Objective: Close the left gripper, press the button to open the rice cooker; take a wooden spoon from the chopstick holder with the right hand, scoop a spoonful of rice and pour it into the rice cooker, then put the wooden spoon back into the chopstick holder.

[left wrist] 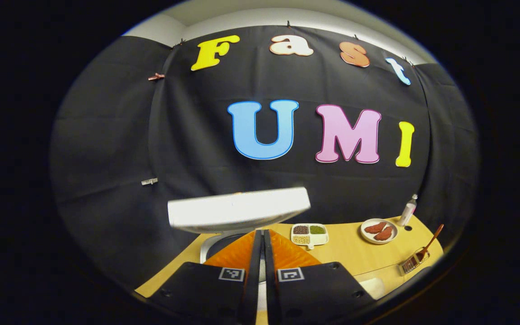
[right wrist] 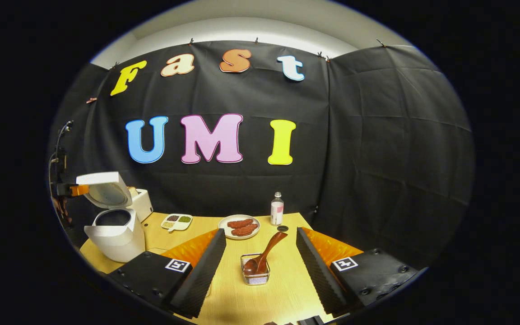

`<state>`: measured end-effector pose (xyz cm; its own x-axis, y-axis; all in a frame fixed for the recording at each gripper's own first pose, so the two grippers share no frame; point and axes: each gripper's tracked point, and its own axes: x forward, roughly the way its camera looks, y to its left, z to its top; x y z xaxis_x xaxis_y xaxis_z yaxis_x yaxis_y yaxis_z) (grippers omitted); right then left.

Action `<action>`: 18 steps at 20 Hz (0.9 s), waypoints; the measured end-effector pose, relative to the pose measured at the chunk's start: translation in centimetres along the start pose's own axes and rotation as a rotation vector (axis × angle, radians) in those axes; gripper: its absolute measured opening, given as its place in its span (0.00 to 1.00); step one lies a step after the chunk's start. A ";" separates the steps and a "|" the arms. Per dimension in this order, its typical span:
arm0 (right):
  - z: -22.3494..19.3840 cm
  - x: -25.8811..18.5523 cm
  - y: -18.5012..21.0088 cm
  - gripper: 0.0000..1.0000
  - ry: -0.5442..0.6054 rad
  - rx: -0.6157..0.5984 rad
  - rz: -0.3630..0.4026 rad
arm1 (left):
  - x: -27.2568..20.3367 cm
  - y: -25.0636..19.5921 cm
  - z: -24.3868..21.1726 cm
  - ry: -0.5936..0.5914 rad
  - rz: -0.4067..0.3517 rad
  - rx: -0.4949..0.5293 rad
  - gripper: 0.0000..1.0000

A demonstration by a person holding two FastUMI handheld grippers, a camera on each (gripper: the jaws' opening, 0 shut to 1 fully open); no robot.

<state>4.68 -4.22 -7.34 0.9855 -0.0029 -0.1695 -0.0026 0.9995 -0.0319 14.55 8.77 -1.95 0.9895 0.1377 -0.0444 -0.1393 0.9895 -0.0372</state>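
**Ana:** Wooden spoon (right wrist: 264, 253) first, please: where is it?

**Ben:** It leans in the wire chopstick holder (right wrist: 255, 275) on the pale bench (right wrist: 287, 289), bowl down and handle tilted up and away. In the right gripper view the holder sits between the two fingers of the right tongs (right wrist: 260, 266), which are spread wide and touch nothing.

**Ana:** And the rice cooker?

**Ben:** The white rice cooker (right wrist: 115, 234) stands at the bench's left edge with its lid (right wrist: 104, 189) swung up, so the button step looks done. The left tongs (left wrist: 262, 257) are clenched, fingers pressed together with nothing between them, just in front of the cooker's open rim.

**Ana:** So what does the spoon grab call for?

**Ben:** My judgement: bring the right tongs forward and down onto the slanted handle above the holder's rim, then close squarely across it. Pinching too near the bowl could snag the wire holder and drag it along.

**Ana:** Where is the rice?

**Ben:** A divided dish (right wrist: 176, 221) of grains sits beside the cooker; which compartment holds rice, I cannot tell.
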 end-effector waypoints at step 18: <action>-10.0 14.2 -3.1 0.99 0.291 0.121 0.156 | -11.8 -9.2 -3.0 0.024 0.100 0.040 0.96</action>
<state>16.96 -7.63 -19.51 0.8851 0.1586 -0.4375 -0.1120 0.9851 0.1305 4.07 -2.08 -4.04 0.9695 0.2348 -0.0696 -0.2348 0.9720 0.0085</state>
